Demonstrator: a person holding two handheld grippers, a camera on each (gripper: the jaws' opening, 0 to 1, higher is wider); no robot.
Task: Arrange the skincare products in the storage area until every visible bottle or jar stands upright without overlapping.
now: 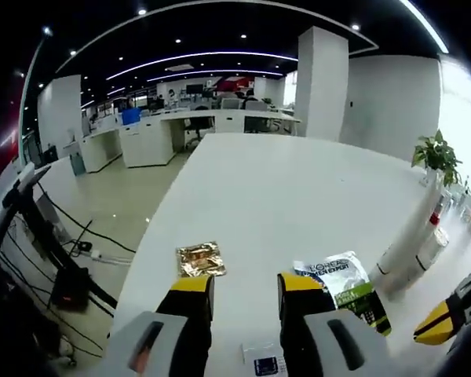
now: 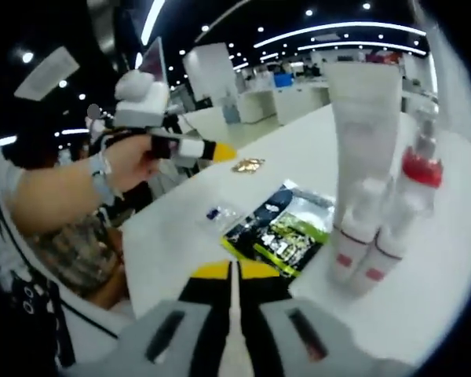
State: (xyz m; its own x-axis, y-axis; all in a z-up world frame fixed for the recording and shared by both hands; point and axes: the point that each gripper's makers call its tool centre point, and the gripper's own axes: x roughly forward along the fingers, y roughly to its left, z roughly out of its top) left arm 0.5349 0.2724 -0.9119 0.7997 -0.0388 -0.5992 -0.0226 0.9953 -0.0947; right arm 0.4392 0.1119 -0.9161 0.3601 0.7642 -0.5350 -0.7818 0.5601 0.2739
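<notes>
Left gripper point(image 1: 245, 292) hovers low over the white table point(image 1: 282, 188), jaws spread with a clear gap, nothing between them. Just ahead of its left jaw lies a gold foil sachet point(image 1: 200, 258), flat on the table. By the right jaw tip lies a L'Oreal sample pack point(image 1: 347, 289), white and green, also flat. A small blue-and-white packet point(image 1: 265, 364) sits between the jaws near the bottom edge. Farther right on the table stand a white tube point(image 1: 402, 250) and a red-capped bottle point(image 1: 432, 236), grouped close together; a potted plant point(image 1: 437, 155) is behind them, near the table edge. In the right gripper view, the right gripper point(image 2: 234, 271) has its yellow-tipped jaws pressed together, only a thin seam showing, holding nothing. Beyond it the sample pack point(image 2: 286, 224) lies flat, with the upright products just right of it: a tall white tube point(image 2: 363, 133) standing on its cap, two small white bottles point(image 2: 361, 251) at its base touching or nearly so, and the red-capped bottle point(image 2: 418, 184) beside them. Gold sachet point(image 2: 247, 165) farther back, small packet point(image 2: 213, 213) near the table edge. The person's hand point(image 2: 129, 161) holds the left gripper point(image 2: 220, 151) at upper left, above the table edge.
</notes>
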